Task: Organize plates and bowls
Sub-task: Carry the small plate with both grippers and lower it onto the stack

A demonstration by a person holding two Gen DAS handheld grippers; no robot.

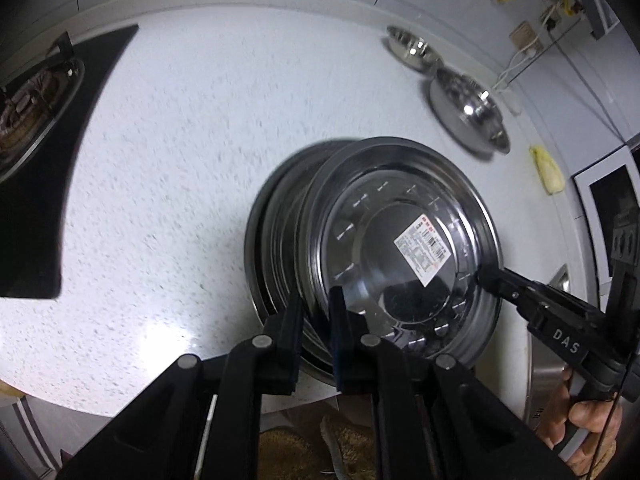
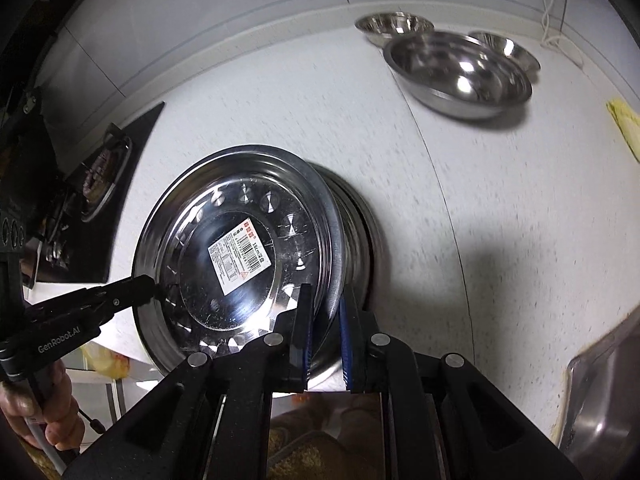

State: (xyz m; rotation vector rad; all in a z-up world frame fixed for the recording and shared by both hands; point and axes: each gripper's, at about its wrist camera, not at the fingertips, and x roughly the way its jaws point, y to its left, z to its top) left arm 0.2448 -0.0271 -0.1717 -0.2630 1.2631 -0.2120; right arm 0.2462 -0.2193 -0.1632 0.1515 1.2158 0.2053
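Note:
A stack of steel plates (image 1: 404, 216) (image 2: 240, 240) hangs tilted over the front of the white counter (image 1: 180, 200), held between both grippers. The top plate carries a white barcode label (image 1: 422, 250) (image 2: 240, 256). My left gripper (image 1: 316, 304) is shut on the stack's near rim and shows at the left in the right wrist view (image 2: 152, 286). My right gripper (image 2: 326, 296) is shut on the opposite rim, and its tip shows in the left wrist view (image 1: 482, 276). A wide steel bowl (image 2: 460, 76) (image 1: 468, 112) and two small bowls (image 2: 392, 26) (image 2: 504, 46) stand at the back right.
A black gas stove (image 1: 36, 100) (image 2: 100, 176) fills the counter's left end. A steel sink (image 2: 608, 392) lies at the right. A yellow cloth (image 1: 546, 172) (image 2: 624, 124) sits by the wall. A brown mat (image 2: 304, 456) lies on the floor below.

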